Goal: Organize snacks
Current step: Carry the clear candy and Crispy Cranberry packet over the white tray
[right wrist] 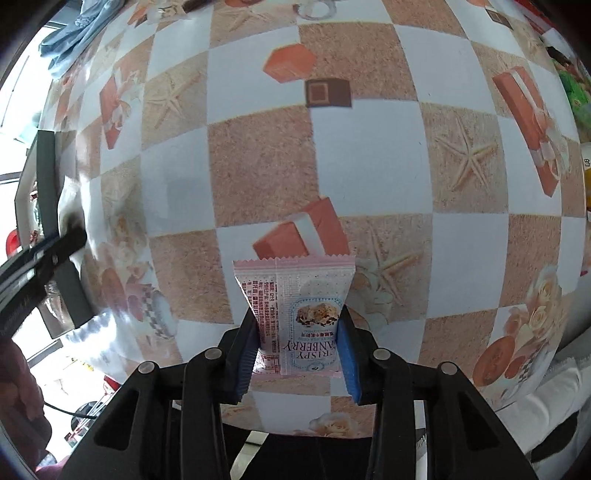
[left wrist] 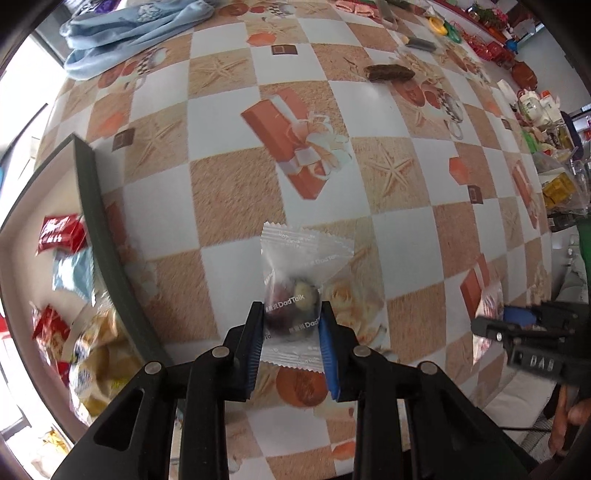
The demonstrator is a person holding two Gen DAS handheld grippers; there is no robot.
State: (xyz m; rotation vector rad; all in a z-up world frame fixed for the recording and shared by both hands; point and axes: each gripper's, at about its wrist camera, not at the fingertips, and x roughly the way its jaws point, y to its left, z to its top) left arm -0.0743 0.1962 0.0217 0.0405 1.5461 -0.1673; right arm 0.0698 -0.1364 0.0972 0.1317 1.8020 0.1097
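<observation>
Left gripper (left wrist: 291, 314) pinched on a clear DadTalk snack packet (left wrist: 295, 284), dark and pale contents squeezed between the two blue-padded fingers (left wrist: 327, 332), crimped top edge poking out beyond the fingertips, bottom crimp hanging back between the finger bases; packet held up off the checkered tablecloth (left wrist: 229, 110). Right gripper (right wrist: 297, 321) likewise clamped on a pink cranberry crisp packet (right wrist: 295, 295), label upside down to the camera, upper half fanning out past the fingertips, lower half seated between the pads. To the left in the left wrist view, a dark-rimmed tray (left wrist: 92, 206) with red, blue and yellow snack packets (left wrist: 59, 232) inside. Further off on the cloth, a brown snack bar (left wrist: 389, 72) lying alone, and a light blue garment (left wrist: 122, 33) bunched at the far edge.
</observation>
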